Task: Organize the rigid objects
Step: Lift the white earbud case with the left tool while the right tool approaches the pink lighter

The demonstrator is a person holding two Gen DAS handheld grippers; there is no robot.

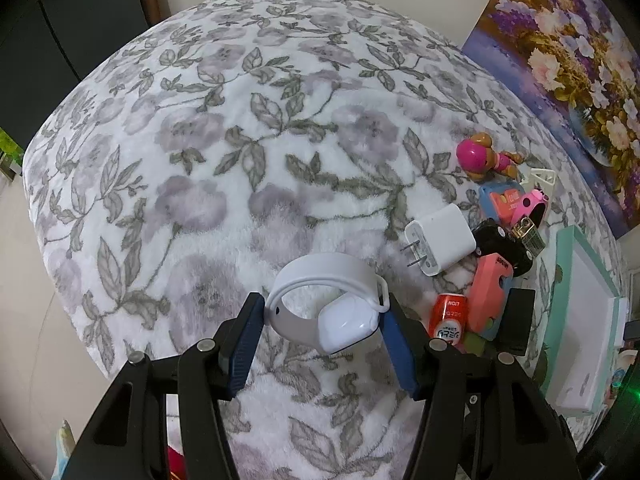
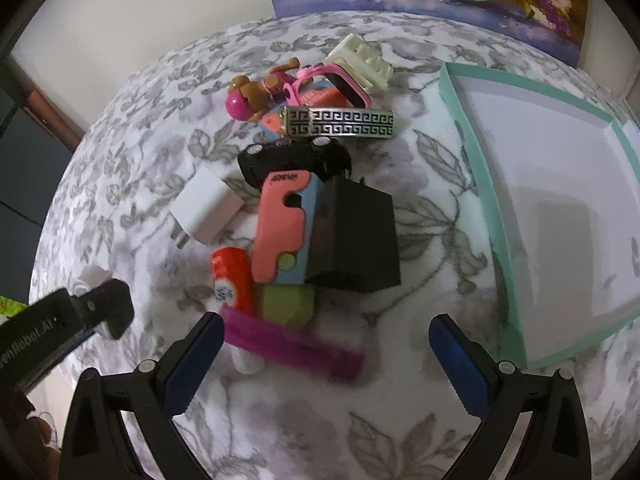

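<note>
- The scene was a table under a fleecy white cloth printed with grey flowers and leaves, seen through two fisheye cameras, one on each hand-held gripper.
- Judged from how things lay, the tidying had barely started: the mint-edged tray, at three o'clock in the right wrist view, held nothing that could be seen.
- The clutter sat in one heap at the centre of that view, just beside the tray's left wall.
- The heap included a black charger block, a pink and blue folding toy, a black toy car, an orange tube, a white plug adapter, a green block, a patterned metal bangle, a pink watch, a cream plastic piece and a small doll with a pink head.
- A purple strip lay blurred at six o'clock, nearest the right gripper.
- All of these seemed left to move.
- The left gripper was clenched on a white smartwatch, at six o'clock in its own view; both blue pads pressed the looped strap and case from either side.
- The watch sat low over the cloth, at nine o'clock from the heap; whether it touched the cloth could not be told.
- The right gripper was released, its jaws spread wide on either side of the purple strip, touching nothing clearly.
</note>
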